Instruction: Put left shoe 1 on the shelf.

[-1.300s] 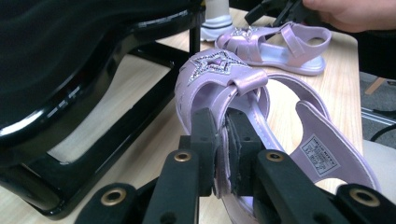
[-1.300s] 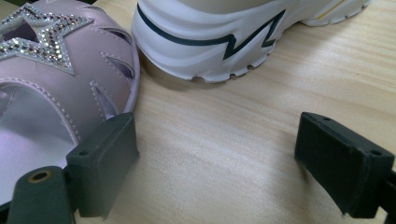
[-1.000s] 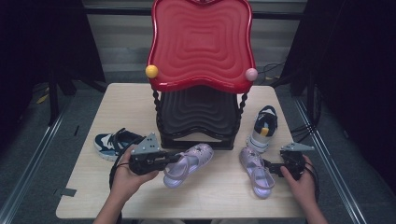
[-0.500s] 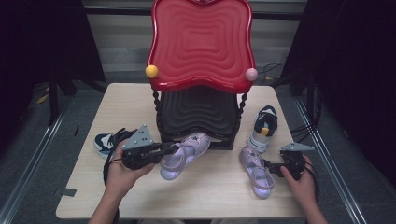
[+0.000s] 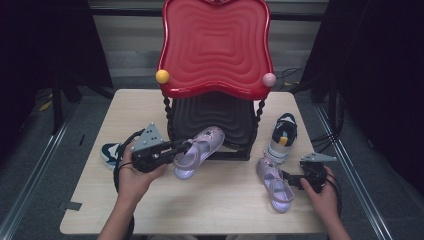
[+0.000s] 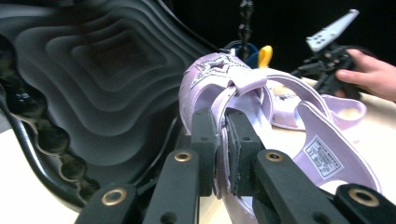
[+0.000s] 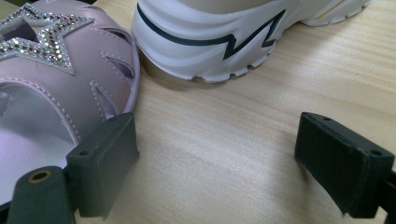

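My left gripper point(image 5: 184, 148) is shut on the side strap of a lilac sandal point(image 5: 202, 147) and holds it tilted above the table, toe toward the black lower shelf point(image 5: 210, 112) of the red-topped rack point(image 5: 215, 50). In the left gripper view the pads point(image 6: 205, 140) pinch the sandal point(image 6: 289, 135) in front of the ribbed black shelf point(image 6: 93, 70). The second lilac sandal point(image 5: 274, 182) lies flat at the front right. My right gripper point(image 5: 289, 179) rests open beside it; its left pad point(image 7: 105, 163) touches the star-trimmed sandal point(image 7: 51, 70) and nothing is between the jaws.
A white and navy sneaker point(image 5: 281, 137) stands right of the rack, close ahead of the right gripper point(image 7: 210, 42). Another navy and white sneaker point(image 5: 110, 151) lies at the left, behind my left hand. Bare wooden table point(image 5: 220, 205) stretches along the front edge.
My left gripper has lifted the lilac sandal off the table and carried it up toward the rack's lower shelf. The right gripper and the second sandal have stayed put.
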